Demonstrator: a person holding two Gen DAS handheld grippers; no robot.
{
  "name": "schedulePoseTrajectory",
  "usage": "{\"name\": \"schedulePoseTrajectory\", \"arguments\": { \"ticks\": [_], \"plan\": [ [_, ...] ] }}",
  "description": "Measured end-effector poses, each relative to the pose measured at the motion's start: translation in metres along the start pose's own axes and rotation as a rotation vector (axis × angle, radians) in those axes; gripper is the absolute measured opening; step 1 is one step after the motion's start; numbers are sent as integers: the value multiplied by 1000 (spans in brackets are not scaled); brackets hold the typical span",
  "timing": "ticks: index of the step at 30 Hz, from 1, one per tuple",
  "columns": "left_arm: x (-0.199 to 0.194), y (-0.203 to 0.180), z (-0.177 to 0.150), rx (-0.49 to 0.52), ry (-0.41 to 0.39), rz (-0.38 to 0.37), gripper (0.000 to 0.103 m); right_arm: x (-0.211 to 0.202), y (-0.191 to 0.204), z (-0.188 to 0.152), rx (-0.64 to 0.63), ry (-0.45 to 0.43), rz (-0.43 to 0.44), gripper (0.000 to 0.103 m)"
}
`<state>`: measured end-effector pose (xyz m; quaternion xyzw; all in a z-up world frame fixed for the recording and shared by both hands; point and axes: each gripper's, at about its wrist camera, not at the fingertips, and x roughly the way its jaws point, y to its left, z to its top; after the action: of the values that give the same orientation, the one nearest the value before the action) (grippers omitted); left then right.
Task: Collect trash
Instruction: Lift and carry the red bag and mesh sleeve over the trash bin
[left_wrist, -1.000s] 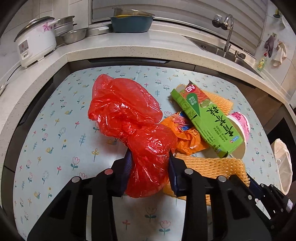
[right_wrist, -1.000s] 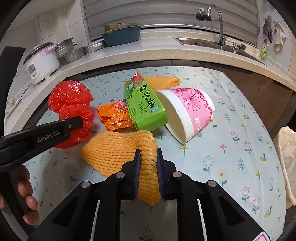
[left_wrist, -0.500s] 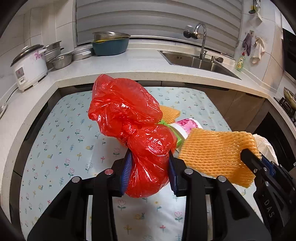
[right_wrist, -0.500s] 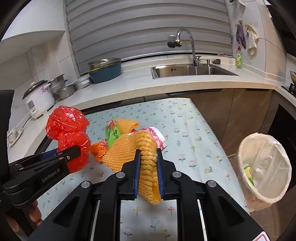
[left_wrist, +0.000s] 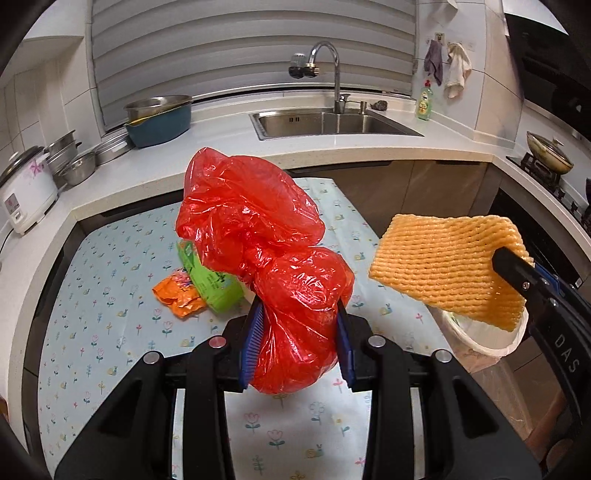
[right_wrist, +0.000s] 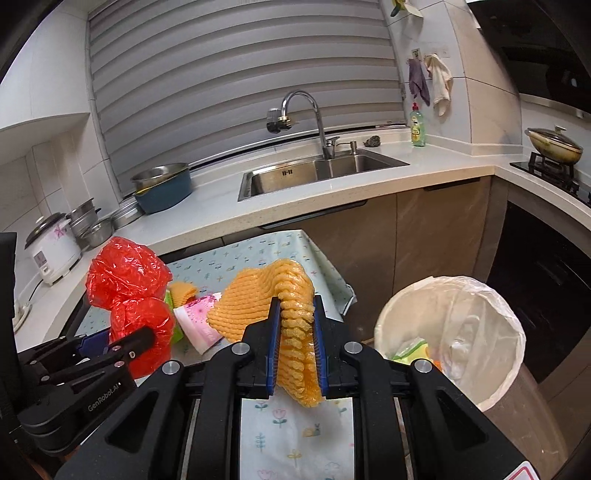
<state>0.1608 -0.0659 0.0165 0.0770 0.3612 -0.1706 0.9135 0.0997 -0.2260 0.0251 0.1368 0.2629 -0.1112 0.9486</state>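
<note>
My left gripper (left_wrist: 297, 343) is shut on a crumpled red plastic bag (left_wrist: 266, 254) and holds it above the table; the bag also shows in the right wrist view (right_wrist: 129, 291). My right gripper (right_wrist: 296, 343) is shut on an orange foam net (right_wrist: 280, 306), lifted off the table; the net shows in the left wrist view (left_wrist: 450, 266) over the bin. A white-lined trash bin (right_wrist: 450, 332) stands right of the table with some trash inside. On the table lie a green carton (left_wrist: 214, 284), an orange wrapper (left_wrist: 177, 297), a pink paper cup (right_wrist: 197, 321) and a second foam net (right_wrist: 183, 291).
The table has a floral cloth (left_wrist: 110, 295). Behind it runs a white counter (right_wrist: 369, 181) with a sink (right_wrist: 317, 170), tap, blue bowl (left_wrist: 159, 122), steel pots and a rice cooker (left_wrist: 22, 188). A stove with a pan (right_wrist: 554, 147) is at far right.
Both grippers have lifted higher and swung right with their loads. The foam net has moved from beside the table to above the bin.
</note>
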Motion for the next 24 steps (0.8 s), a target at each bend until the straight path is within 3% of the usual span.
{"name": "schedulePoseTrajectory", "arguments": {
  "ticks": [24],
  "plan": [
    [18, -165, -3, 256, 37, -121, 34, -30, -160, 1, 171, -48, -187, 15]
  ]
}}
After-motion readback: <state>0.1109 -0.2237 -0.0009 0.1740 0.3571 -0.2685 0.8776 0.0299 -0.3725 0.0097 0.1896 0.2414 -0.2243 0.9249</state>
